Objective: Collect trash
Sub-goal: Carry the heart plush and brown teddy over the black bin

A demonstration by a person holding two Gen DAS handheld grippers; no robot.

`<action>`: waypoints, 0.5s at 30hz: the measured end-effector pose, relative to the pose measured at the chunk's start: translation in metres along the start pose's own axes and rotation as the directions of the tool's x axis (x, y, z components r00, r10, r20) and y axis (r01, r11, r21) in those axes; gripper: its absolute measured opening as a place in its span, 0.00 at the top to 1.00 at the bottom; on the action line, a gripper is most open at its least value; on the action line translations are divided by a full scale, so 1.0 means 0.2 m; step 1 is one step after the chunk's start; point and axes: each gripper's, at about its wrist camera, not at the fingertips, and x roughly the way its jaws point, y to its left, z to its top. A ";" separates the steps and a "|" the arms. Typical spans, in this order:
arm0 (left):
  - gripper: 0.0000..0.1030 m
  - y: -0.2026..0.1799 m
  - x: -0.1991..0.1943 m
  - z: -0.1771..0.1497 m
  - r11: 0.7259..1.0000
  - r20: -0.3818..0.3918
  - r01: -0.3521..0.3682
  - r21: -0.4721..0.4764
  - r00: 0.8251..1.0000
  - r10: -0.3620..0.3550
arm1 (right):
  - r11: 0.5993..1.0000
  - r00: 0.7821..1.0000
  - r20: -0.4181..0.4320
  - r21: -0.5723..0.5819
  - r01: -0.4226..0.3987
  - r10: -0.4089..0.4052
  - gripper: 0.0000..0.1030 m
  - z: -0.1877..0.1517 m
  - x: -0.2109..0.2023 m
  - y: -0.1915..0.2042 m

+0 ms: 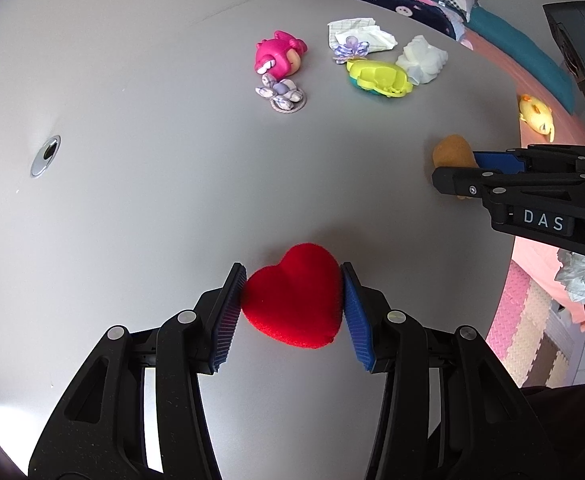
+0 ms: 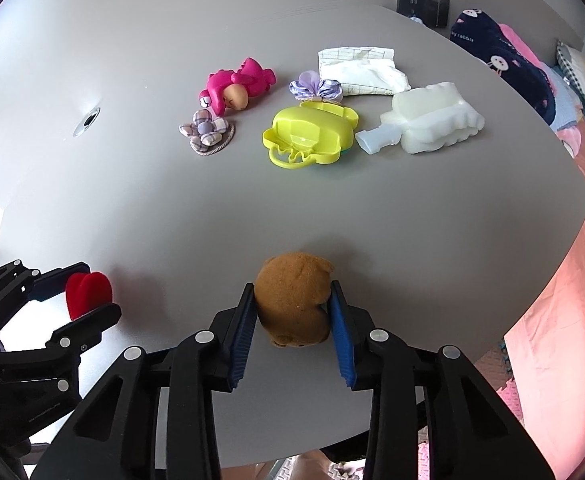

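Observation:
A red plush heart [image 1: 292, 300] rests on the grey table [image 1: 152, 200], and my left gripper [image 1: 292, 268] is shut on it, one blue pad on each side. The right wrist view shows that same gripper [image 2: 92, 290] and heart [image 2: 88, 292] at the lower left. A brown plush bear [image 2: 292, 300] lies near the table's front edge with my right gripper [image 2: 292, 286] shut on it, pads pressing both flanks. Far across the table lie a crumpled checked paper [image 2: 362, 70] and a white crinkled wad [image 2: 436, 118].
A pink doll toy [image 2: 236, 88], a yellow plastic toy [image 2: 308, 136] and two fabric bows [image 2: 208, 130] [image 2: 316, 86] lie at the far middle. A metal-ringed hole [image 2: 88, 120] sits at the left. Right of the table is a pink bed [image 2: 552, 320] with piled clothes [image 2: 504, 64].

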 end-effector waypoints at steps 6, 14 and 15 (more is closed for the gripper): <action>0.54 -0.08 0.00 0.04 0.999 0.010 0.015 0.047 1.000 -0.016 | 0.999 1.000 0.026 0.037 -0.002 0.001 0.64 -0.02 -0.09 -0.06; 0.54 -0.22 0.00 0.08 0.992 0.005 0.050 0.116 0.999 -0.051 | 0.994 0.998 0.062 0.110 0.013 -0.019 0.64 -0.10 -0.21 -0.18; 0.54 -0.24 0.00 0.09 0.990 0.004 0.055 0.128 0.998 -0.056 | 0.993 0.998 0.065 0.120 0.016 -0.024 0.64 -0.11 -0.23 -0.20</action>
